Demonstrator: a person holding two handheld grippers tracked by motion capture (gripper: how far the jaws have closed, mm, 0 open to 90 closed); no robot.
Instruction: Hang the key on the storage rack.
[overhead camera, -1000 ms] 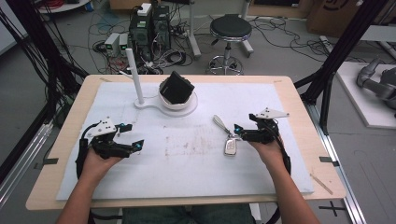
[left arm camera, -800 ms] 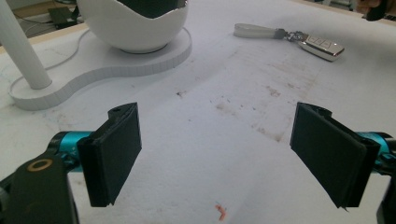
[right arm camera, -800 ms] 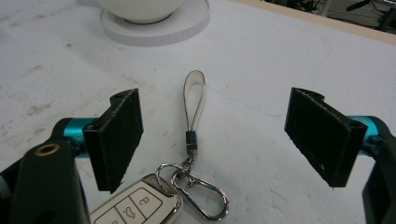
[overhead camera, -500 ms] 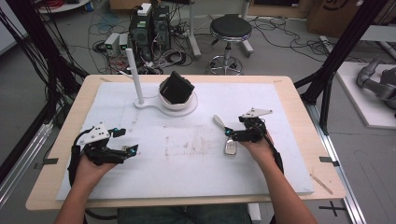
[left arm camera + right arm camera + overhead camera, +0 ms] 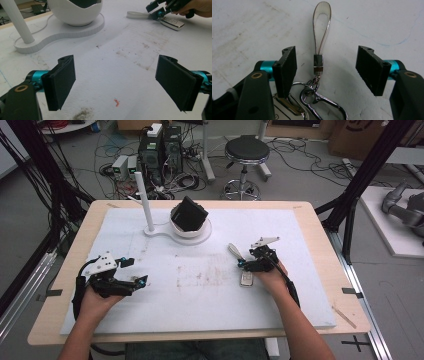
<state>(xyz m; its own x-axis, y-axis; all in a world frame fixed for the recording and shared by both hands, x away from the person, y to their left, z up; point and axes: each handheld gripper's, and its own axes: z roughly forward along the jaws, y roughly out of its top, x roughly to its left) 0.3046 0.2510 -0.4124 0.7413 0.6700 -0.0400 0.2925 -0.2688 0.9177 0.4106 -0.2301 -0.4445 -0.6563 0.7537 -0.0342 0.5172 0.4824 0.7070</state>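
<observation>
Right tool (image 5: 325,72) low over the key fob (image 5: 246,279) on the white surface (image 5: 310,270). Jaws just narrowing, pads not touching. Strap loop (image 5: 322,30) and metal ferrule between them, fob beneath.

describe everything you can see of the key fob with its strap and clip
The key fob lies flat on the white mat, right of centre. It has a silvery body with buttons, joined by a metal ring and shiny snap clip to a small metal ferrule and a pale strap loop that points away from the person. The right gripper straddles the ferrule, its jaws just closing but not yet touching it; one jaw sits over the fob's body.
</observation>
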